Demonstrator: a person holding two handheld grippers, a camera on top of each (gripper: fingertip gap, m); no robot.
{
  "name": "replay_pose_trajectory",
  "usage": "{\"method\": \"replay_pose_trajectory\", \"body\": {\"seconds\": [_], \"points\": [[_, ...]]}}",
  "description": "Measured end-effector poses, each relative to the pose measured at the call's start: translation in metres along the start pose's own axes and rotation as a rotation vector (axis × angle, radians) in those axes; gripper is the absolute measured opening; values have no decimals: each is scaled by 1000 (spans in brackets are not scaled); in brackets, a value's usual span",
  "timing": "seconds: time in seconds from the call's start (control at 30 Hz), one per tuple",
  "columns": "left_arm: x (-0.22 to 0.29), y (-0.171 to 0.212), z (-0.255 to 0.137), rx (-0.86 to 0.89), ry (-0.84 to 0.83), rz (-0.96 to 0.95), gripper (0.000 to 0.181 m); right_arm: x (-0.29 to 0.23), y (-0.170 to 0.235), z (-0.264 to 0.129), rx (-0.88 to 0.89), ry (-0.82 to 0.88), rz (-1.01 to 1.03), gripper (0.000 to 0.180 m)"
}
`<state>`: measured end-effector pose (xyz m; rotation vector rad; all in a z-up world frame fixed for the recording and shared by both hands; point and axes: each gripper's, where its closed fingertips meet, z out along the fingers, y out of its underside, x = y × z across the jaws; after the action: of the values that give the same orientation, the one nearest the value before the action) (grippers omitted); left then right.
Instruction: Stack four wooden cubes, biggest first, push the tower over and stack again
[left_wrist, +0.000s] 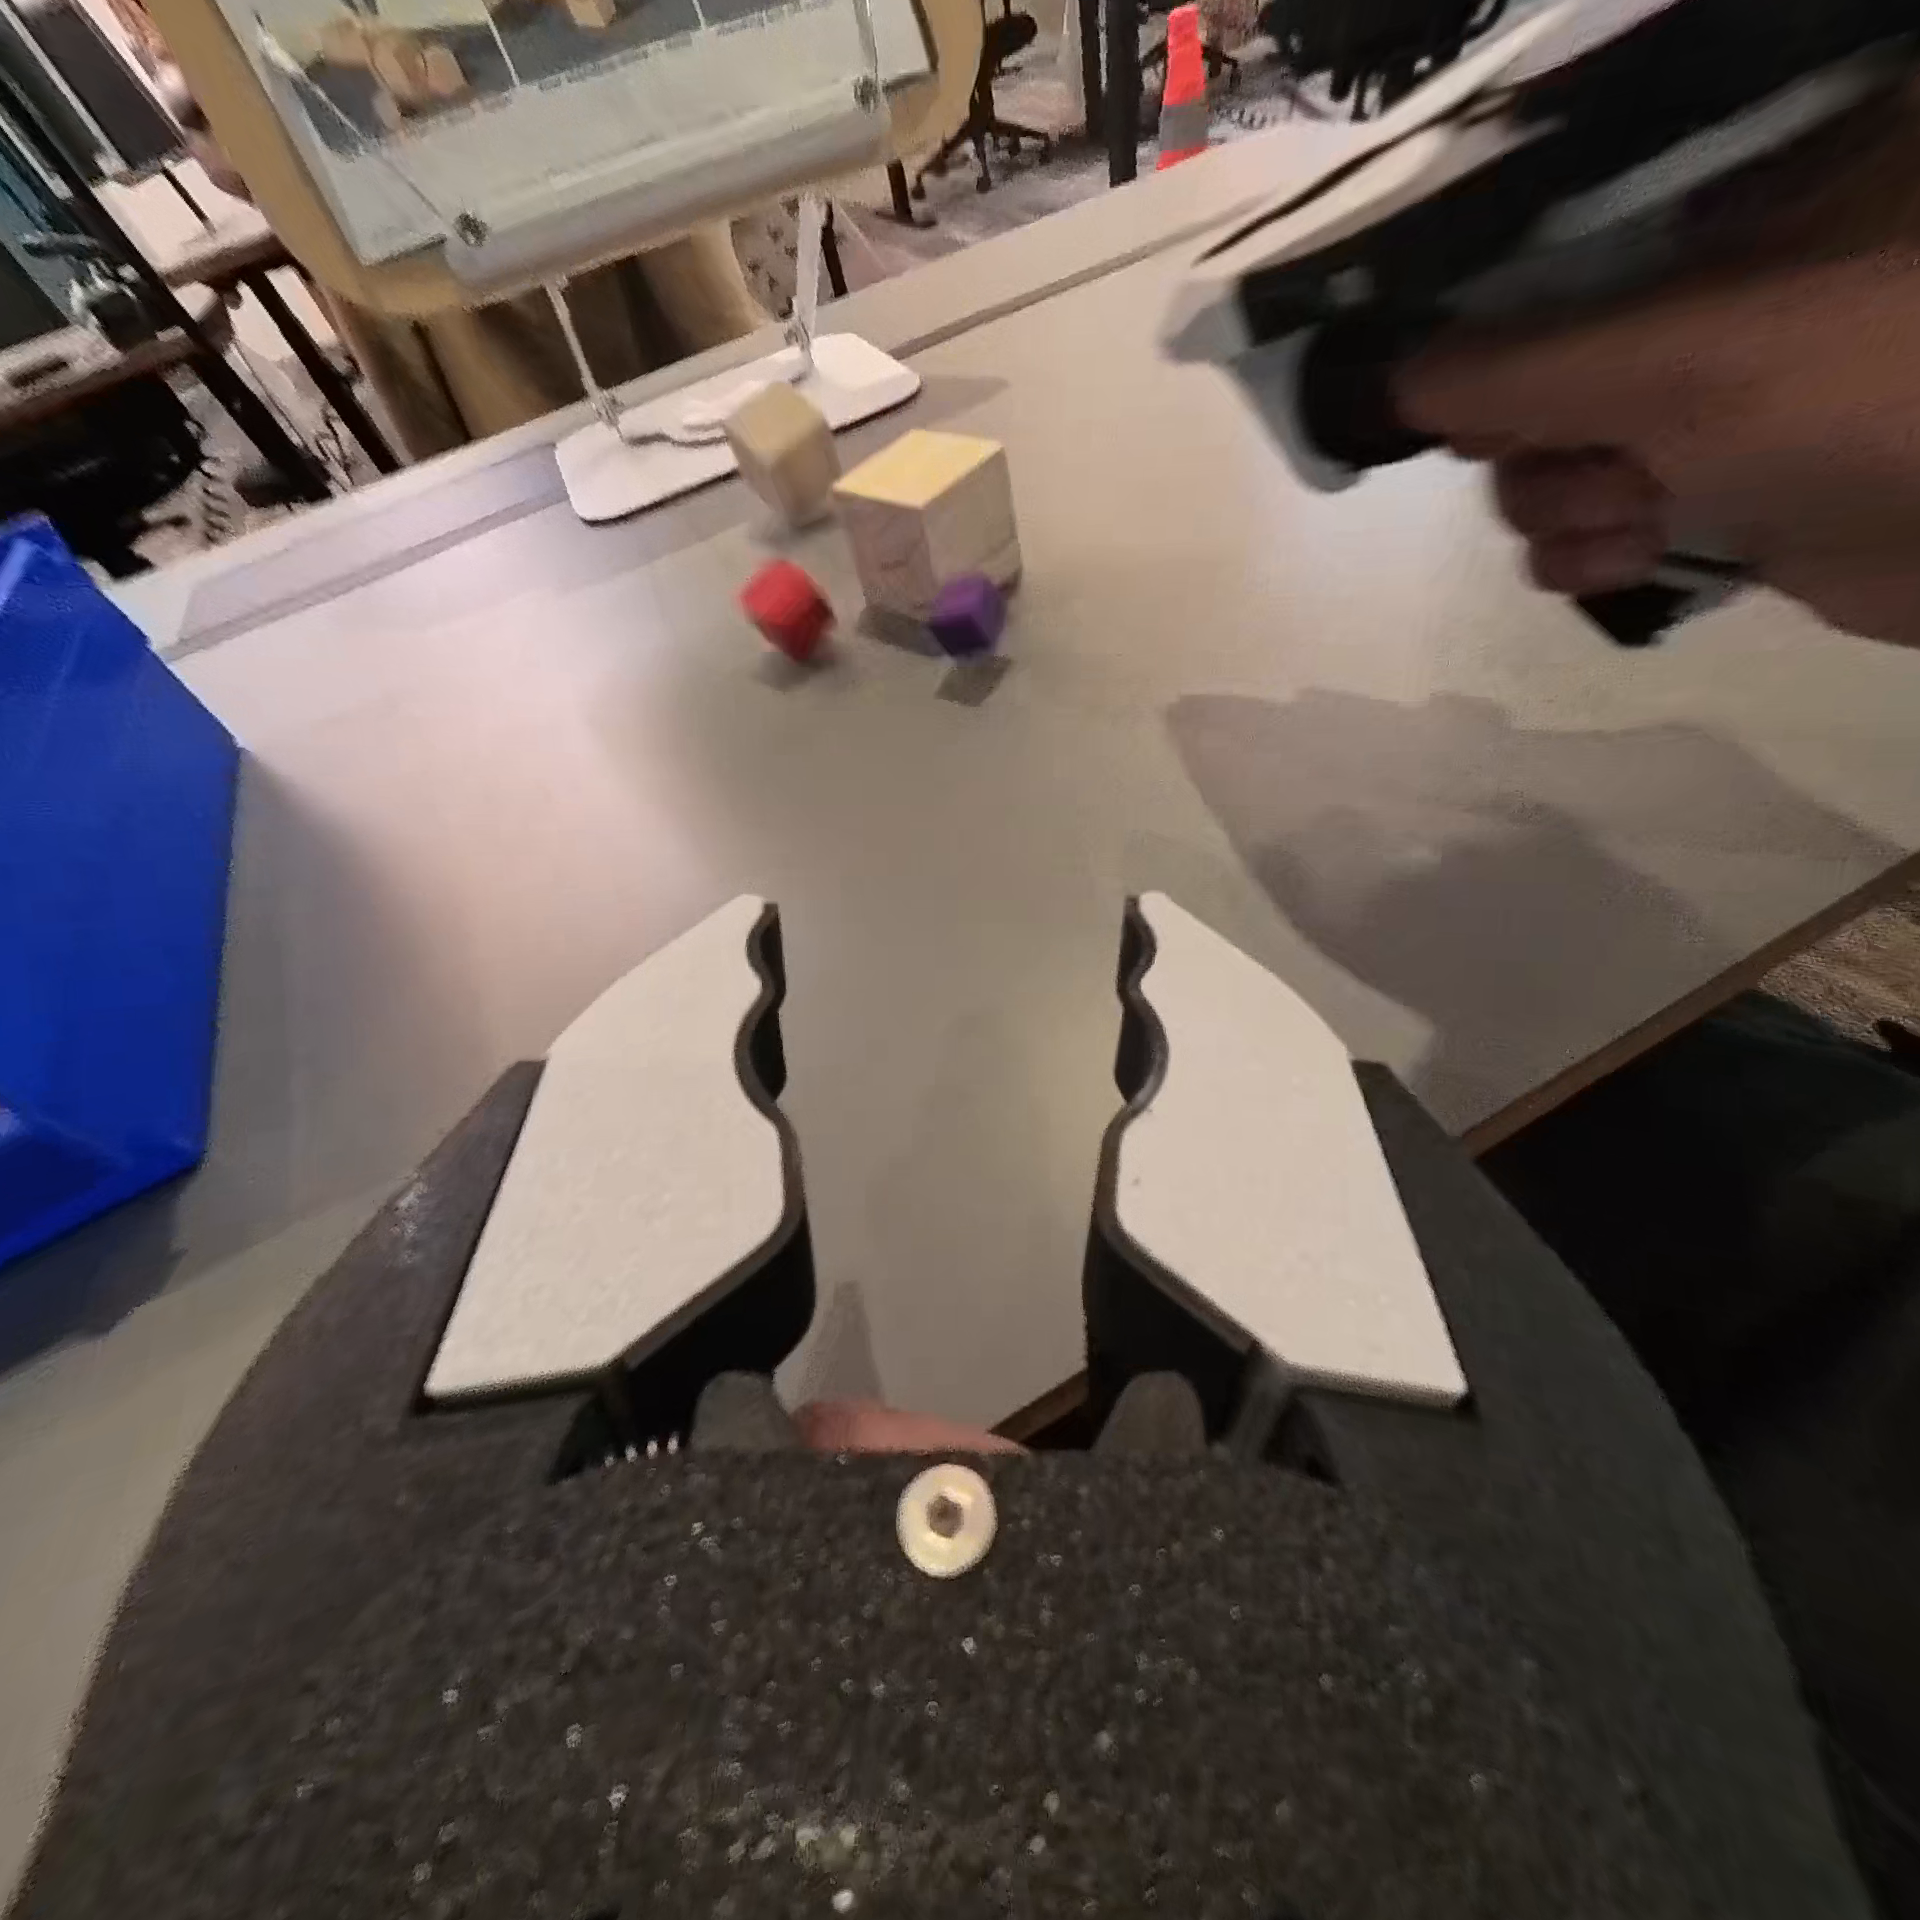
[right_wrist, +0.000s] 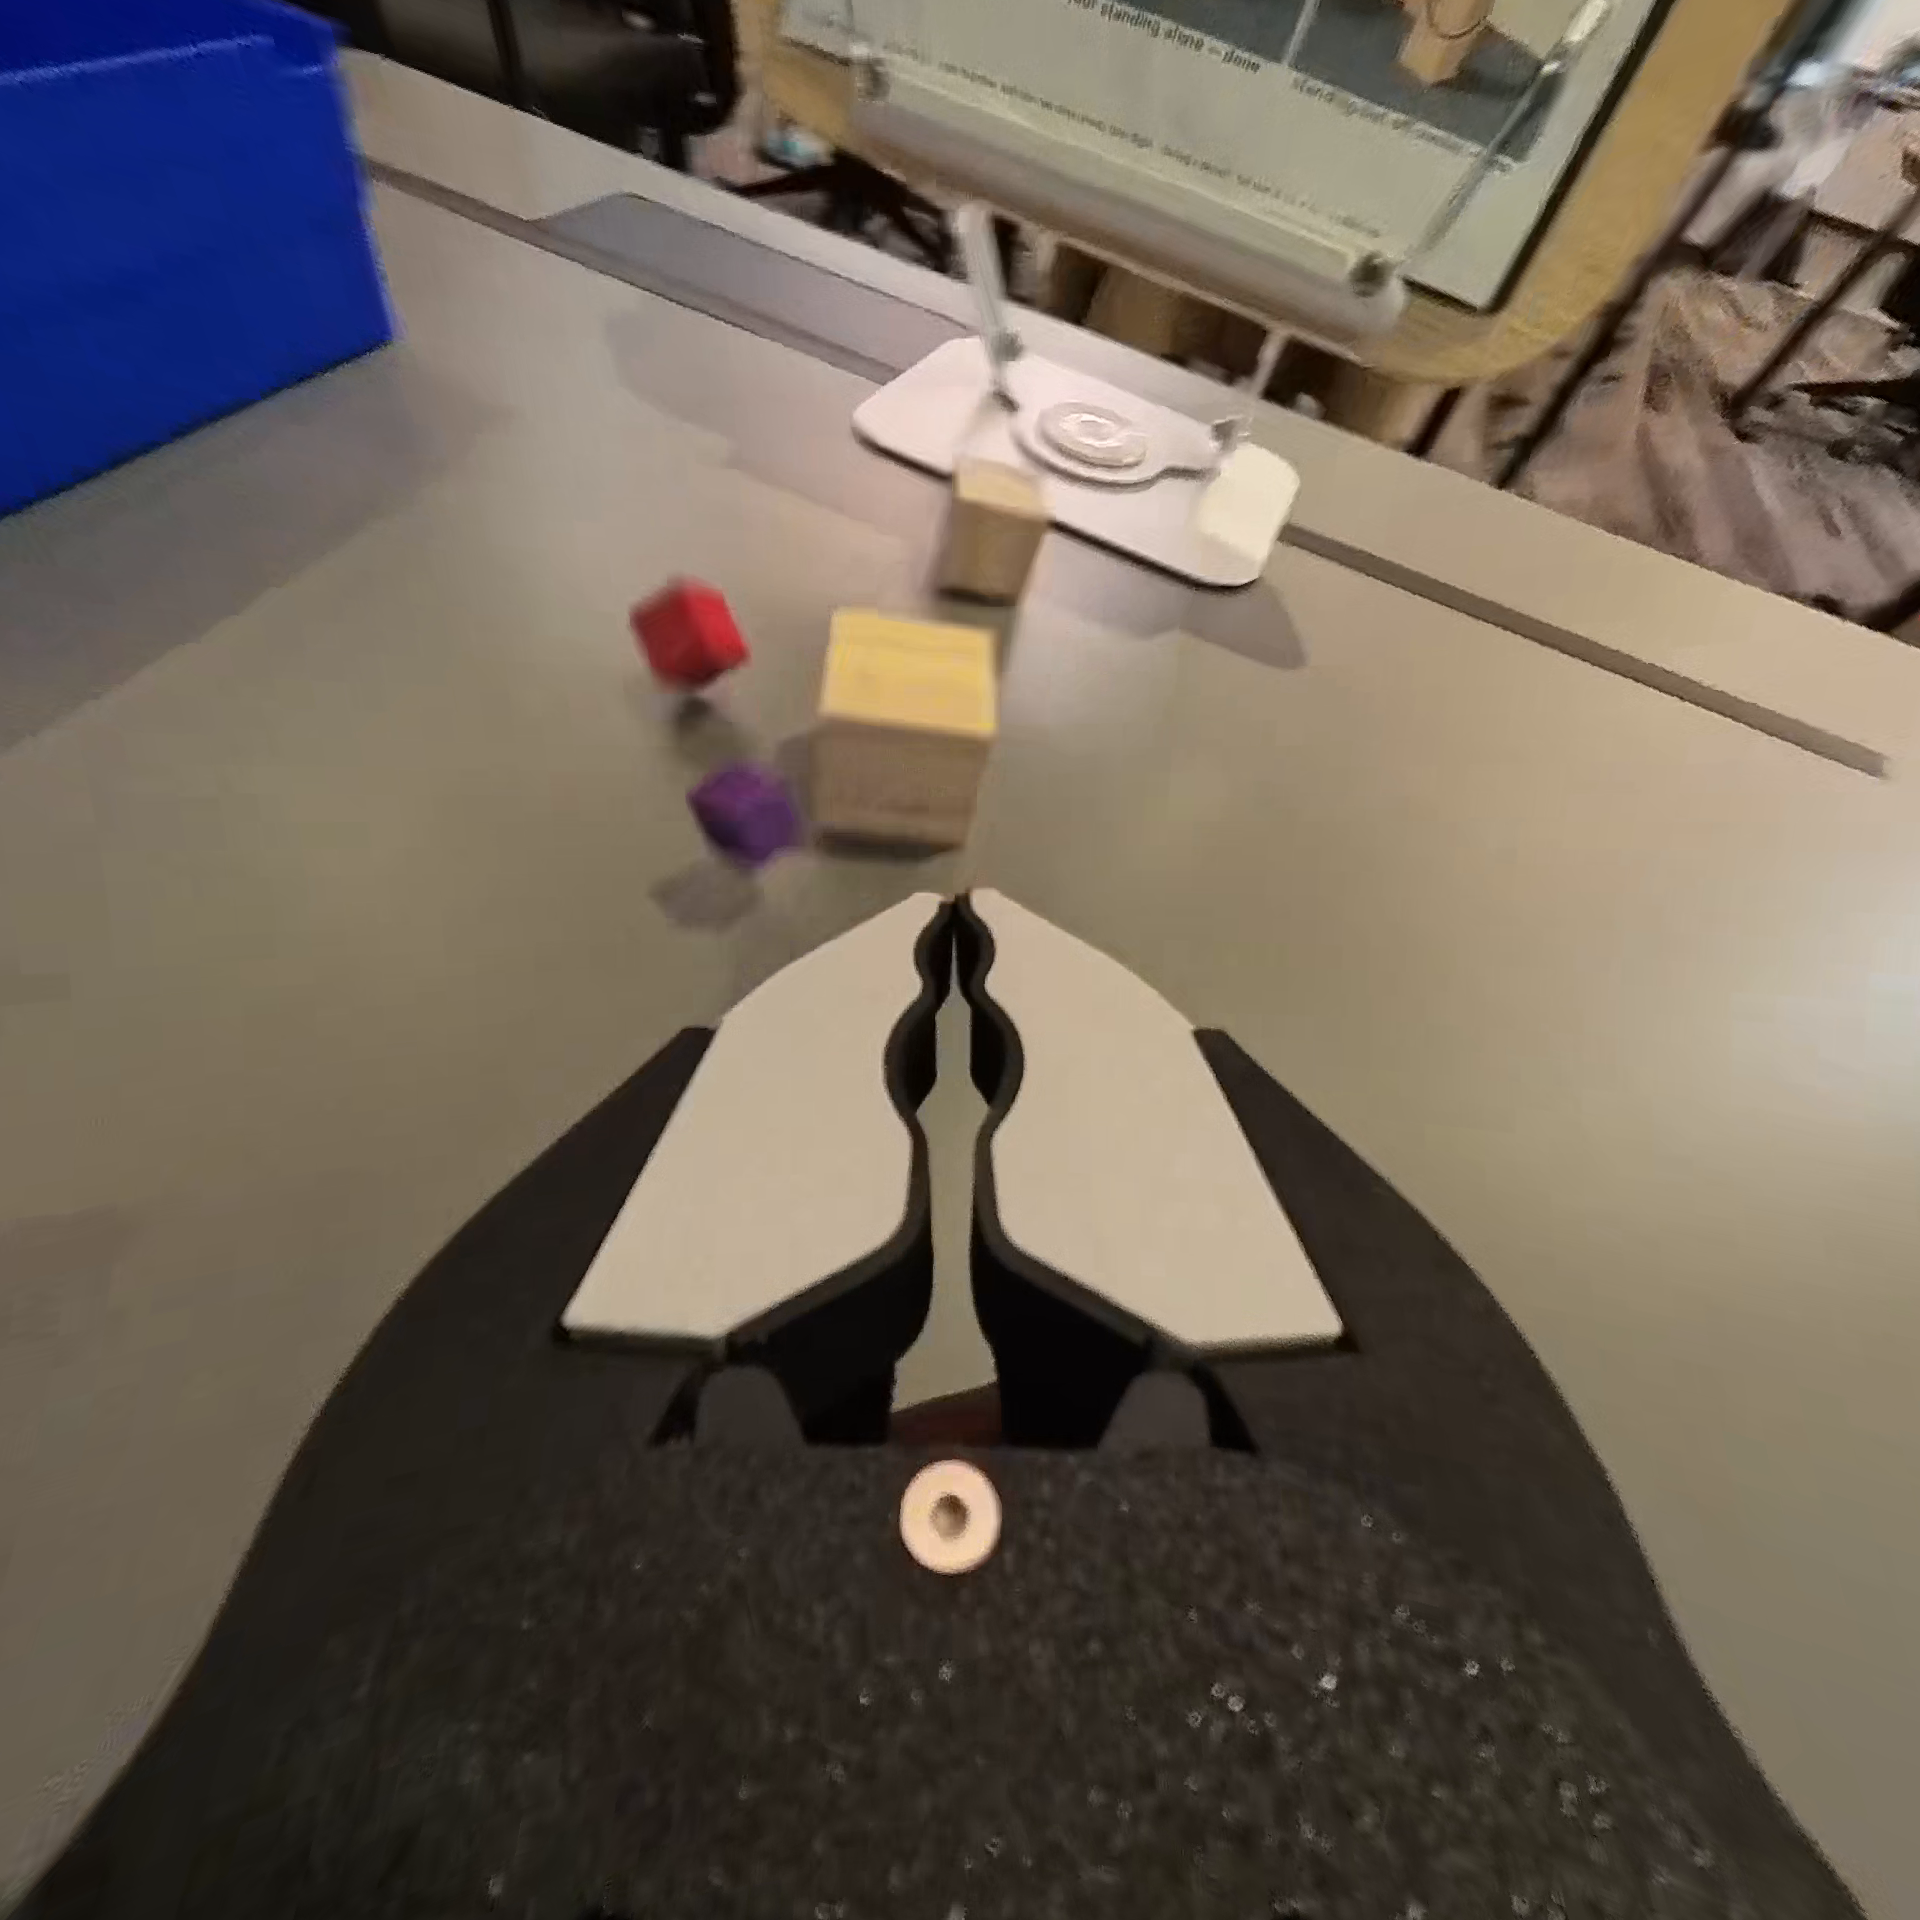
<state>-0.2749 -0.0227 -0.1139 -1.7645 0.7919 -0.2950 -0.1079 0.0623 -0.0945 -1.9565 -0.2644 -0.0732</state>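
Four cubes are scattered on the grey table (left_wrist: 935, 810). The big yellow-topped wooden cube (left_wrist: 925, 525) (right_wrist: 902, 727) stands flat. A smaller plain wooden cube (left_wrist: 781, 452) (right_wrist: 992, 530) lies behind it, near the stand's base. The red cube (left_wrist: 787, 611) (right_wrist: 688, 634) and the small purple cube (left_wrist: 966, 615) (right_wrist: 744, 798) are tilted on a corner and blurred, with shadows apart beneath them. My left gripper (left_wrist: 951, 914) is open and empty, well short of the cubes. My right gripper (right_wrist: 958, 902) is shut and empty, just in front of the big cube; it also shows in the left wrist view (left_wrist: 1538, 260), held in a hand.
A blue bin (left_wrist: 94, 935) (right_wrist: 177, 239) stands at the left. A sign on a white stand (left_wrist: 748, 426) (right_wrist: 1081, 457) rises behind the cubes. The table's front edge (left_wrist: 1683, 1008) runs at the right. Chairs and an orange cone (left_wrist: 1184, 88) are beyond the table. The big yellow-topped wooden cube (left_wrist: 925, 525) sits 11 centimeters or so from the ends of my right fingers.
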Motion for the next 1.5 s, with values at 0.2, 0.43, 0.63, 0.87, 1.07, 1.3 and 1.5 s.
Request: {"method": "replay_pose_trajectory", "body": {"seconds": [0.2,0.43,0.63,0.87,1.07,1.3,1.5], "points": [[3,7,6,-37,29,-66,61,-10,33,-67,46,-94,64,3],[-3,1,11,-11,-20,-52,61,-10,68,-88,48,-79,60,24],[-3,-4,11,7,-50,-32,61,-8,70,-88,32,-96,80,32],[-5,-4,8,1,-43,-43,61,-10,76,-85,9,-95,77,33],[-4,-2,9,-9,-36,-37,61,-12,76,-85,8,-96,75,33],[-5,-5,16,-27,-29,-13,61,-10,77,-84,5,-99,78,33],[-26,-52,93,-202,102,111,70,-2,74,-84,21,-111,99,33]]}}
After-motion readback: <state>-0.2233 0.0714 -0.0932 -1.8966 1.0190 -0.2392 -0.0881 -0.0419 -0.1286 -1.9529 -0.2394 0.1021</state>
